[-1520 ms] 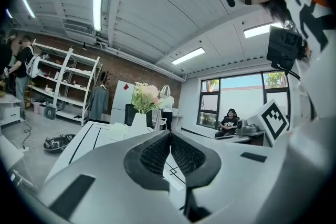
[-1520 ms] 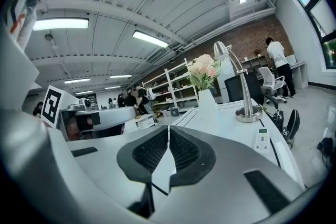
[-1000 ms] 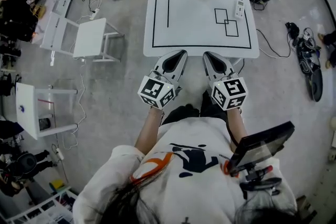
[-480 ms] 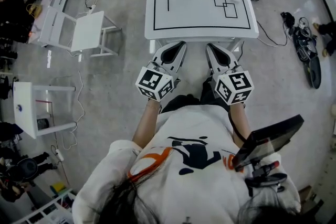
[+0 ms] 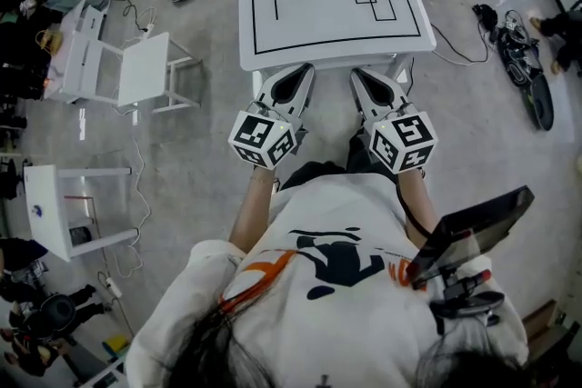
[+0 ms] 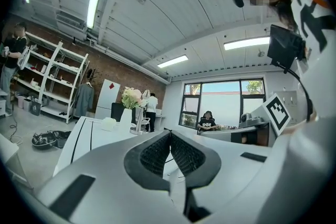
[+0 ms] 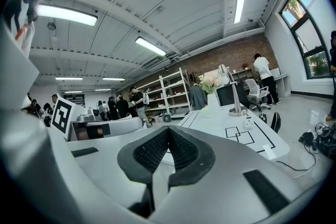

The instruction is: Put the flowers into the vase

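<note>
White table lies before you. Your left gripper and right gripper are both pressed together, empty, by its near edge. Flowers seem to stand in the vase far across; a careless reach could topple it.

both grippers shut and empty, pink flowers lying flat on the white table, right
No: the pink flowers stand upright in a white vase on the white table, as the right gripper view shows. The left gripper and right gripper are shut and empty.
</note>
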{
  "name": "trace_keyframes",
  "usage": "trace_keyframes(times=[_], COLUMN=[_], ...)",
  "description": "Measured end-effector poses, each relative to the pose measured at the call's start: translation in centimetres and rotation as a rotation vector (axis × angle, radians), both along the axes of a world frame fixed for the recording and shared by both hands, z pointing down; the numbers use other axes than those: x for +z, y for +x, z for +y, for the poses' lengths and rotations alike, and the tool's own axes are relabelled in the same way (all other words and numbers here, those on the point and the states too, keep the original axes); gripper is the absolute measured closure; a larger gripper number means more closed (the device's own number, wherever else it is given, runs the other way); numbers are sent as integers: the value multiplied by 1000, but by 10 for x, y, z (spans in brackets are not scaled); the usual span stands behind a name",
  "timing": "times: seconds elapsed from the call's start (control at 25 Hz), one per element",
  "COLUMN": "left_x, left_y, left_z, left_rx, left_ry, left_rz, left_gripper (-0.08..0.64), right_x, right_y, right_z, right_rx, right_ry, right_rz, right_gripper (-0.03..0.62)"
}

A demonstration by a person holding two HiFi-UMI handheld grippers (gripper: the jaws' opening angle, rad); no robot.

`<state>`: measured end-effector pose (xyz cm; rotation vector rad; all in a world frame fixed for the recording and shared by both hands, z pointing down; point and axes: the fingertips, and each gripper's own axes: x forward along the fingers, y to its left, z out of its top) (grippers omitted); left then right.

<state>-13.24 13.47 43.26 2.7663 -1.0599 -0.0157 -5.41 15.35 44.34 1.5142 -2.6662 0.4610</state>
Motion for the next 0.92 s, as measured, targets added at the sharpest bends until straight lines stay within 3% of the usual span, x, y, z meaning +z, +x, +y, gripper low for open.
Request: trace_keyframes(times=[0.32, 0.92], left_x=[-1, 11], left_y=[6, -12], left_z=[-3, -9], left_rx=[26, -26], left_ry=[4, -27], left_rz=[-8, -13], left_gripper=[551, 551], right_x=[-1, 6], right_y=[2, -13], right_z=[-5, -16], right_rx=[9, -35], right_ry=[0, -16], right_rz=[16, 29], right_gripper=[578, 578])
